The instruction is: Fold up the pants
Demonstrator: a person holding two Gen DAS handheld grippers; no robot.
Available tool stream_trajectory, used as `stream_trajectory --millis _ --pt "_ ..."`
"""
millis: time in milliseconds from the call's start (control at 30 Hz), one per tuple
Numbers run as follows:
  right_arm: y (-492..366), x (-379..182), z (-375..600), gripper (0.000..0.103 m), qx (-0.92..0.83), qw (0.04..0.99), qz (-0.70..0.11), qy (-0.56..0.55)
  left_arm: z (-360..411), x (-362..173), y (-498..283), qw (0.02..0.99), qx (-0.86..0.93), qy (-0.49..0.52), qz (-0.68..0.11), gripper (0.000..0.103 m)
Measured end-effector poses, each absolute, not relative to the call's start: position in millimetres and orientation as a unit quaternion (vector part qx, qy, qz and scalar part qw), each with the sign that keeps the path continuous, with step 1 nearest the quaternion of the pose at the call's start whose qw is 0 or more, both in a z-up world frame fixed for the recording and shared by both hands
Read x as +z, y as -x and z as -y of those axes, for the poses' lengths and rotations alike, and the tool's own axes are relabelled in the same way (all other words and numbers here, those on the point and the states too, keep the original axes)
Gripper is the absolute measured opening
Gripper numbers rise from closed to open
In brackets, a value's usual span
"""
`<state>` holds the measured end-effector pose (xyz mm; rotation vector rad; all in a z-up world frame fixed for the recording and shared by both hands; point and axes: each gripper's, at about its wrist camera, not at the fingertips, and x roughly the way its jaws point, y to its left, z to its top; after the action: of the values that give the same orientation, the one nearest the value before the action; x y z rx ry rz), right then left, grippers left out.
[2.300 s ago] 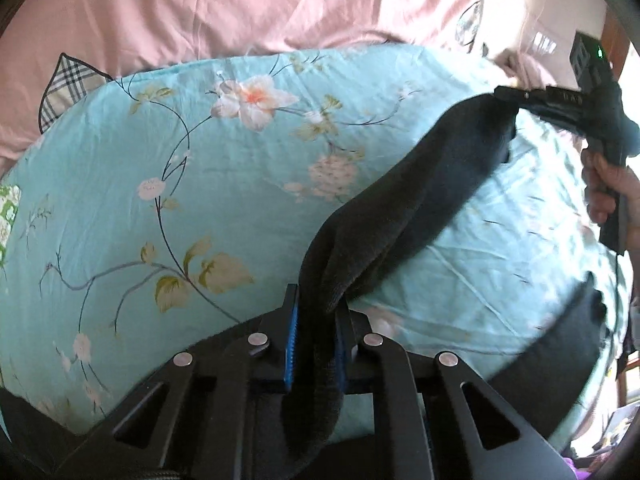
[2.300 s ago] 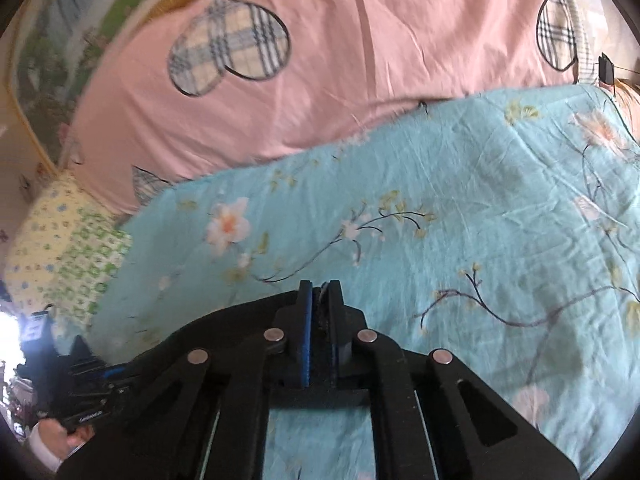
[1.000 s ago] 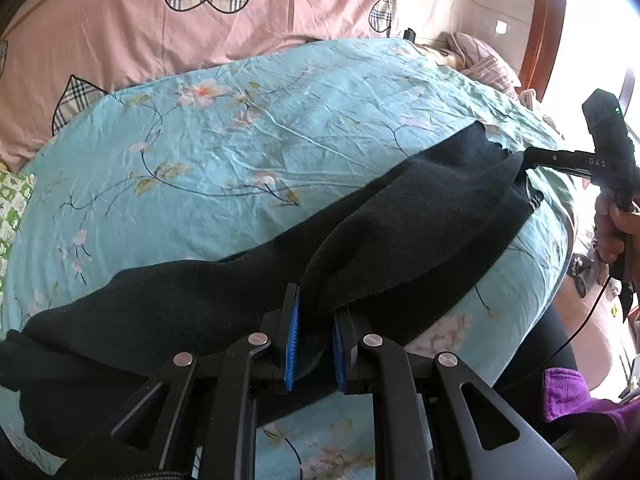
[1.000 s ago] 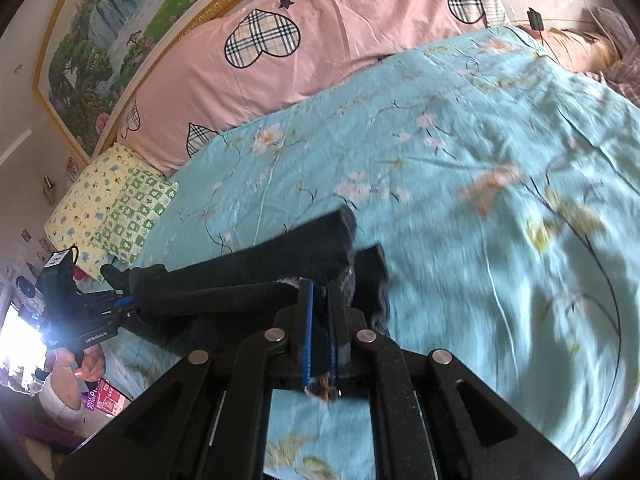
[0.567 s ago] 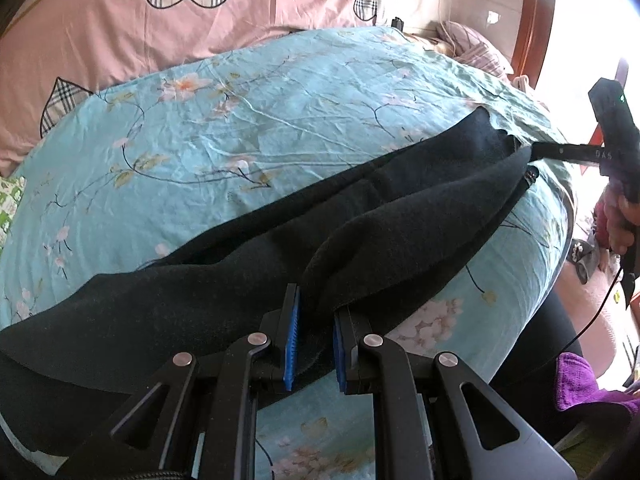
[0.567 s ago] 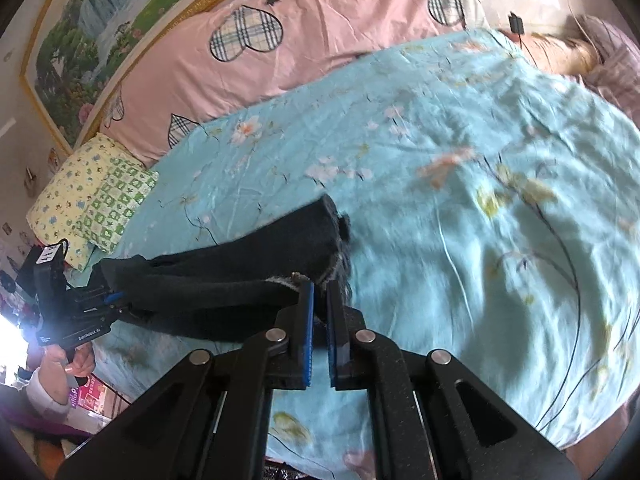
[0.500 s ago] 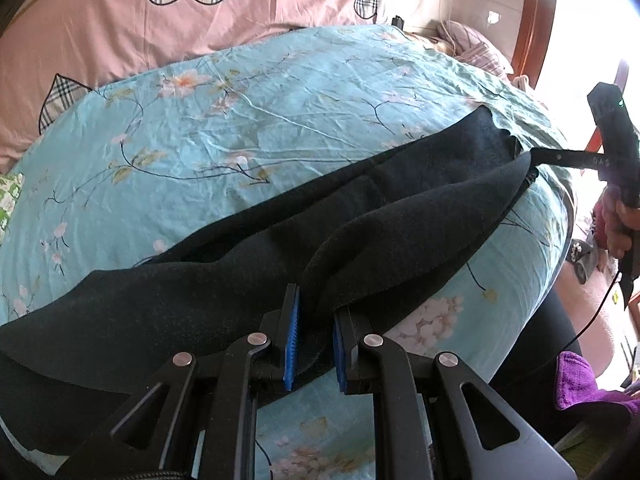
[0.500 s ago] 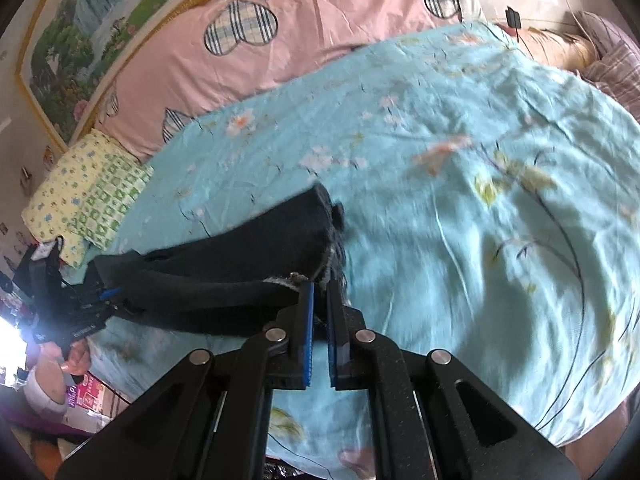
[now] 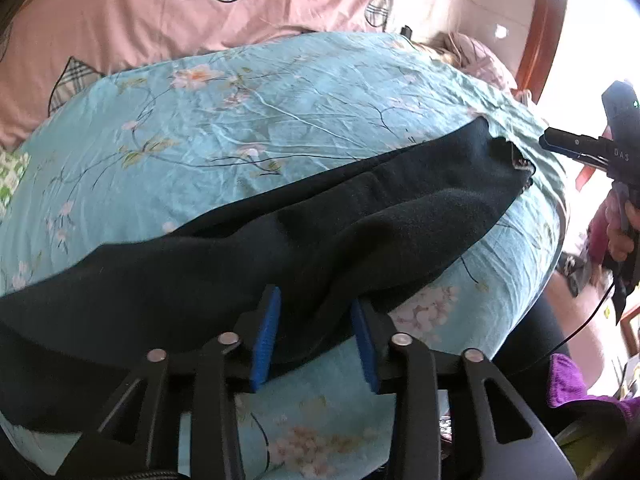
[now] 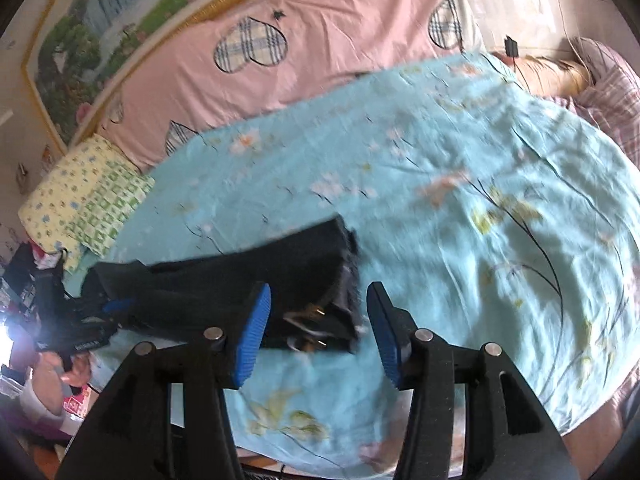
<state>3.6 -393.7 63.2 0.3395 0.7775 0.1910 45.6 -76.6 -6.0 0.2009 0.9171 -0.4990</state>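
Both claws have just been opening: half a second ago each was pinched on black cloth, and now the blue pads stand apart. The left gripper (image 9: 316, 332) has the pants (image 9: 360, 224) lying between its pads, but the pads no longer press on the cloth. The right gripper (image 10: 316, 328) is apart too, with the waist end of the pants (image 10: 280, 280) lying just ahead of and between its pads, a zip or metal fastening showing there, and nothing gripped. In the left view the right gripper (image 9: 576, 148) now sits just clear of the far end of the cloth, where before it touched it.

Position of the garment: it lies in 1 long band across the blue floral bedsheet (image 9: 240, 120), running from just under the left claw away toward the right claw, near the front edge of the bed. Beyond both claws lies the pink heart-patterned bedding (image 10: 320, 48), well apart from the cloth; the yellow-green pillow (image 10: 84, 196) sits far off to the left of the right claw.

Judging from how the cloth lies, 1 fold looks done: an upper layer rests along a lower one, so the legs seem to have been laid over each other lengthwise and released. What seems left is smoothing the bulge near the left claw, then at least 1 or 2 crosswise folds to bring the long band into a compact stack. I cannot tell whether the hidden end at the left claw is aligned.
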Motion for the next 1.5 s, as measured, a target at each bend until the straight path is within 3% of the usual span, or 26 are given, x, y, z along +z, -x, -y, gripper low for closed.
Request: stream_trajectory --millis 133,1200,1500 --pt "-14.8 67.5 370.8 0.052 0.120 0.905 -0.374 -0.166 57.1 -2.0 -38.8 0.870 -0.221 -0.065 -0.437 0.053" --pt "-61.2 53.6 122.3 0.052 0.391 0.815 -0.416 -0.098 -201.9 -19.8 -6.0 0.864 0.040 0.246 -0.438 0.053" --pt "-43.4 28.2 51.3 0.052 0.413 0.804 -0.427 0.022 -221.4 -18.6 -30.2 0.863 0.068 0.256 -0.431 0.054"
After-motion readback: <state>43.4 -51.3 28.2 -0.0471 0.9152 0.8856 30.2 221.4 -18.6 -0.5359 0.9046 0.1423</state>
